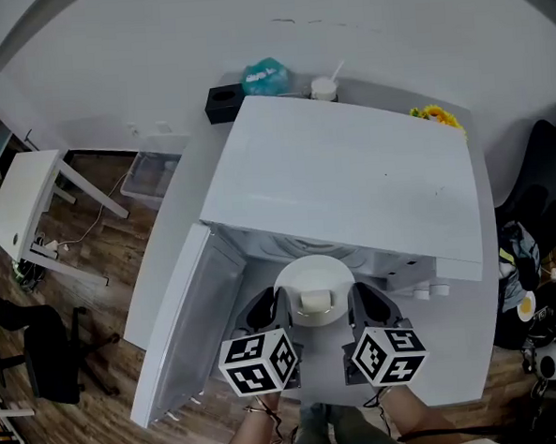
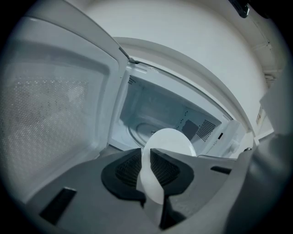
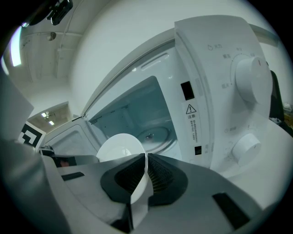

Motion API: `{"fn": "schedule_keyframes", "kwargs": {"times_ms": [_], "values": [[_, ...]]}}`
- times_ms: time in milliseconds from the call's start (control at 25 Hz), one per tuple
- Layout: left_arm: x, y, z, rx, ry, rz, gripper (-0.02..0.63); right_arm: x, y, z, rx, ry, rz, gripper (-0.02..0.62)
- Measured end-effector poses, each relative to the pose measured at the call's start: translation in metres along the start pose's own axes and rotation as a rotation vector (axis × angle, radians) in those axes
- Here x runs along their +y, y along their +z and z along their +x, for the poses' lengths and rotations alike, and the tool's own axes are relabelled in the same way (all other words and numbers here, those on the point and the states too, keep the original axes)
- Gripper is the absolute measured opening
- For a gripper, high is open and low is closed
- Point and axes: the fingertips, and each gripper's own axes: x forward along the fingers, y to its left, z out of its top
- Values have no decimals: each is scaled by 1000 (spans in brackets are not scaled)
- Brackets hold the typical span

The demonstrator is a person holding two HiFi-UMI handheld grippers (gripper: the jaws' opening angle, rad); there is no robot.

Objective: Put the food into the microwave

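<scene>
White door [image 1: 185, 316] of the microwave [image 1: 341, 175] stands swung open at far left, leaving the cavity exposed. Next comes the left claw [image 2: 149, 160], pinching the left rim of a white plate [image 1: 311, 272]; a pale lump of food [image 1: 315, 301], its kind not discernible, sits at the plate's centre. The right claw [image 3: 145, 167] pinches the opposite rim, so the plate hangs between the two claws at the mouth of the cavity, above the tabletop [image 1: 459, 346] and not yet on the turntable [image 3: 155, 135]. At far right, two dials [image 3: 252, 77] occupy the control panel. Probable hazards: each claw grips only a thin edge of smooth rim, so unequal height or unequal advance of the claws could tilt the plate and slide the food off, or let the rim slip free. The claws flank the plate on both sides, so a path off centre could knock one against the door or the panel-side frame. Releasing one side before the plate rests flat would drop it. Containers: the plate holds the single lump of food and nothing else; the cavity holds only its turntable, so far as the gripper views show.
</scene>
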Motion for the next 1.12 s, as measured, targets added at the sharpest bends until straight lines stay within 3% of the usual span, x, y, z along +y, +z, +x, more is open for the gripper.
{"fn": "schedule_keyframes", "kwargs": {"times_ms": [360,1120], "values": [[12,5,15,-12,10,-8,63,3,0,18,-4,11,-32,20],[19,30,48,-65,3,0,63,-5,12,50,-61,-9,46,20]]}}
